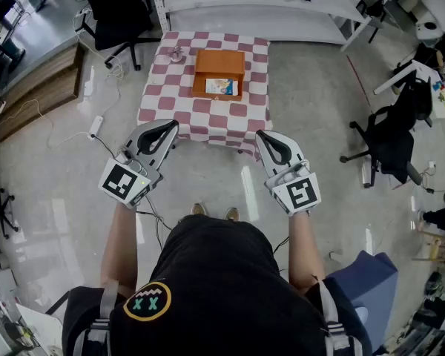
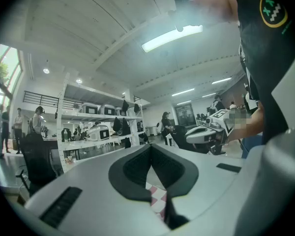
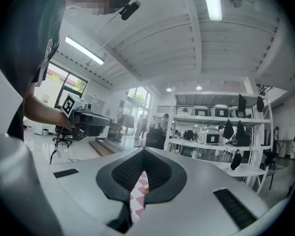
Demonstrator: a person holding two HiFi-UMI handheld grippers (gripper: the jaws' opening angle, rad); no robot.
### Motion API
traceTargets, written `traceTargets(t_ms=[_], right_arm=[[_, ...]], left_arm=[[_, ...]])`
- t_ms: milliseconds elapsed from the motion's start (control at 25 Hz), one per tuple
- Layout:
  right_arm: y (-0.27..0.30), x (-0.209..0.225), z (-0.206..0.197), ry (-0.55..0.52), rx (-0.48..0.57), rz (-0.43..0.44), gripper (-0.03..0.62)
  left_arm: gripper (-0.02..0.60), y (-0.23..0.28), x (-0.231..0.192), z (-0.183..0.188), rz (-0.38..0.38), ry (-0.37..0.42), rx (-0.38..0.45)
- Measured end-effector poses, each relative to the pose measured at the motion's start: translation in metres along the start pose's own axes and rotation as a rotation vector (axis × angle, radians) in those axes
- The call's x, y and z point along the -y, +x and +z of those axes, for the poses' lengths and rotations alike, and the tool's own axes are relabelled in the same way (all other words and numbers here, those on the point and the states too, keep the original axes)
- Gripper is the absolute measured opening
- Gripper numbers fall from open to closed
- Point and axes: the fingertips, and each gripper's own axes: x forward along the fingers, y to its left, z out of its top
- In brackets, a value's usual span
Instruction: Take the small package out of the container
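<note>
Two grippers at lower centre, left gripper and right gripper, both clenched on nothing, well short of the checkered table. Higher up, near top centre: small package inside the orange container. Likely risk: arriving with jaws shut, only pushing the package or shifting the container.

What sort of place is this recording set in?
Probably an open-plan lab or workshop office: black swivel chairs on a polished floor, white shelving stocked with gear, and a long white workbench.
</note>
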Motion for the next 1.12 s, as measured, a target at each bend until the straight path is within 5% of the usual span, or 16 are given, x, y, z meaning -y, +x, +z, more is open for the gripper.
traceTargets(t_ms=[840, 1120], right_arm=[[0.004, 0.001, -0.005, 0.022, -0.008, -0.006, 0.020], [0.002, 0.004, -0.007, 0.039, -0.016, -0.012, 0.148]], left_arm=[[0.017, 0.000, -0.007, -0.010, -0.017, 0.036, -0.009], [0.017, 0.003, -0.003, -0.005, -0.017, 0.008, -0.010]])
